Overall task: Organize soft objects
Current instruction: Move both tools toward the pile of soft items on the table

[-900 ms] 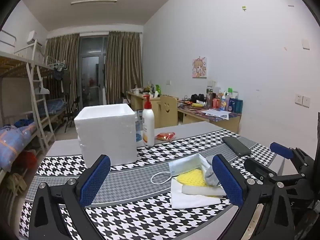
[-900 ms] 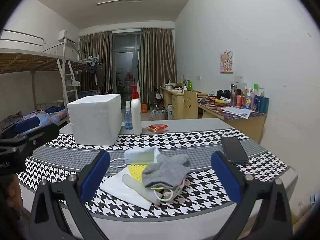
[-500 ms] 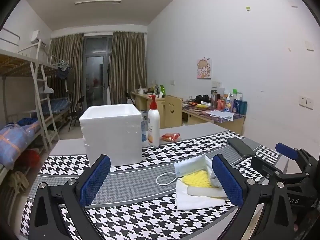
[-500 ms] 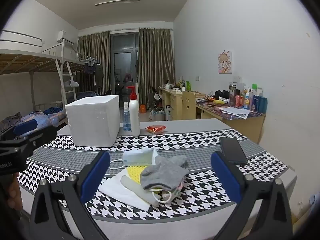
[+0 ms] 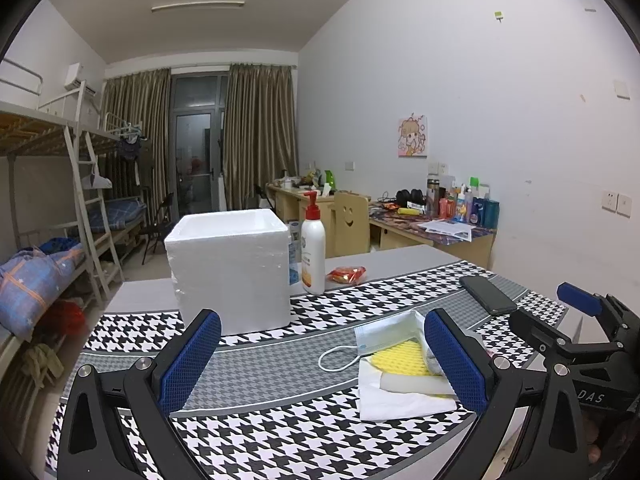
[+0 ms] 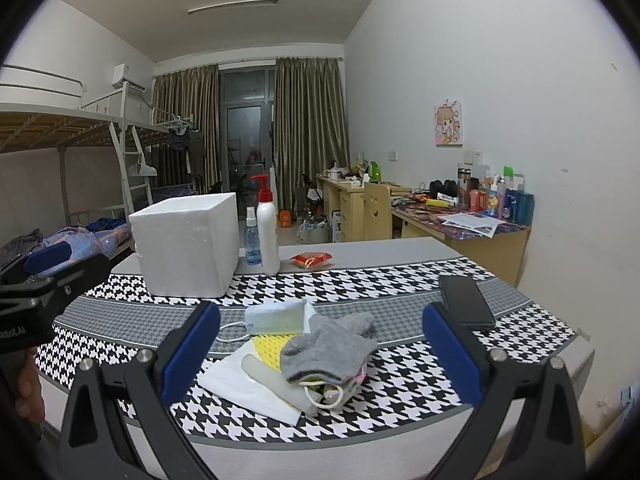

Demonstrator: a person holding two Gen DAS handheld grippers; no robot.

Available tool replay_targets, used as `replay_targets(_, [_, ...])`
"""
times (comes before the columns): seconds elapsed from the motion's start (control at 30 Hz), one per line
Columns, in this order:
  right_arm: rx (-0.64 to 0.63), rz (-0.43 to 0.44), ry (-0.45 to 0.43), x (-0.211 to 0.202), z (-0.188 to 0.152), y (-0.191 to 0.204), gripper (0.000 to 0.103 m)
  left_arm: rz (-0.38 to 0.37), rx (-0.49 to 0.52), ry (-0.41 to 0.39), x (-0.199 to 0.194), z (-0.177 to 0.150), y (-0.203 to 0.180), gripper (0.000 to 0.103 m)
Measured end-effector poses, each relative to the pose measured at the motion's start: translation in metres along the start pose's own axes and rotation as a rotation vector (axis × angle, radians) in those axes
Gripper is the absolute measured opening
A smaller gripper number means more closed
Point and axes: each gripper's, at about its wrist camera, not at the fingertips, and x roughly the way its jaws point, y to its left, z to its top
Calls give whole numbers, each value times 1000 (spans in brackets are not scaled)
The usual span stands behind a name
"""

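A pile of soft things lies on the houndstooth tablecloth: a grey sock point(image 6: 332, 350), a blue face mask point(image 6: 276, 318), a yellow sponge point(image 6: 270, 350) and a white cloth point(image 6: 244, 388). The mask point(image 5: 384, 334), sponge point(image 5: 400, 360) and cloth point(image 5: 400, 402) also show in the left wrist view. A white foam box point(image 5: 232, 272) point(image 6: 186, 248) stands behind. My left gripper point(image 5: 322, 360) is open, above the table left of the pile. My right gripper point(image 6: 320, 354) is open, hovering in front of the pile.
A white pump bottle point(image 5: 313, 254) point(image 6: 268, 232), a small blue spray bottle point(image 6: 251, 242) and a red snack packet point(image 5: 346, 274) stand behind the pile. A black phone point(image 6: 466, 306) point(image 5: 486, 294) lies at the right. Bunk beds stand left, desks at the back right.
Both views have shifted slightly; the pile sits a little further right in the left wrist view. Both grippers stay open and empty.
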Motion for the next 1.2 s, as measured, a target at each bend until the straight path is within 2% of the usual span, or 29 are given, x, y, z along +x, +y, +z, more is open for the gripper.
replay_targets(0.73, [-9, 9, 11, 3, 3, 0, 102, 14, 1, 27, 10, -4, 0, 102])
replay_targets(1.2, [7, 6, 60, 20, 3, -8, 102, -3, -3, 83, 27, -7, -2, 102])
